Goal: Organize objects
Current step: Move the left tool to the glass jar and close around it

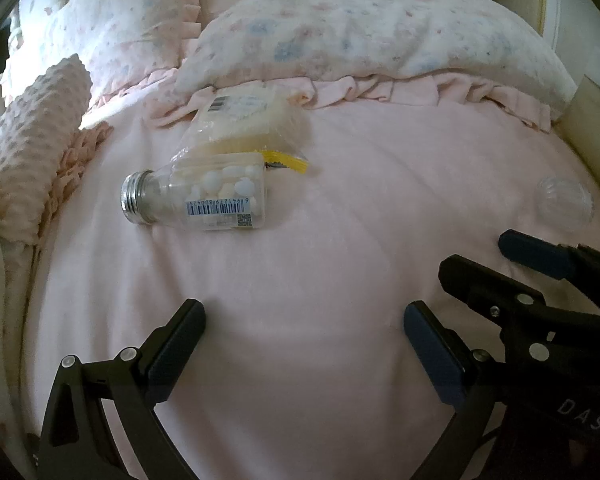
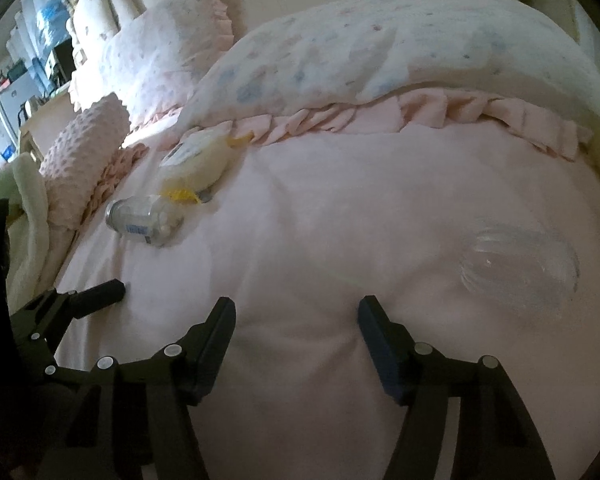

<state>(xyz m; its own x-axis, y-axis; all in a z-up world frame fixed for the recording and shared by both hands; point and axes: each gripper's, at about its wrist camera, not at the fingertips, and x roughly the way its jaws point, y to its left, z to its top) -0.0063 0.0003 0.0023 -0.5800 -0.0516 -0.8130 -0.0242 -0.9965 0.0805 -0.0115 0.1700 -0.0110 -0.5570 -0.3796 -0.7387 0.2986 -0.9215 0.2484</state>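
Nothing is gathered yet, by my reading. My left gripper (image 1: 304,316) and right gripper (image 2: 296,316) both hang over the pink bedspread (image 1: 340,208) with fingers apart, holding nothing. The pill bottle (image 1: 204,196) touches the yellow packet (image 1: 244,120) near the pillow edge; the clear dish (image 2: 520,264) lies well apart toward the right edge.

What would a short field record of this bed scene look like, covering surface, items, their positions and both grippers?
surface: pink bedspread
item 1: clear glass bottle with silver screw cap, lying on its side, white pieces inside
item 2: clear plastic packet of pale yellow contents, touching the bottle, beside the floral pillow
item 3: clear ribbed plastic container, apart on the right
left gripper: open, empty
right gripper: open, empty
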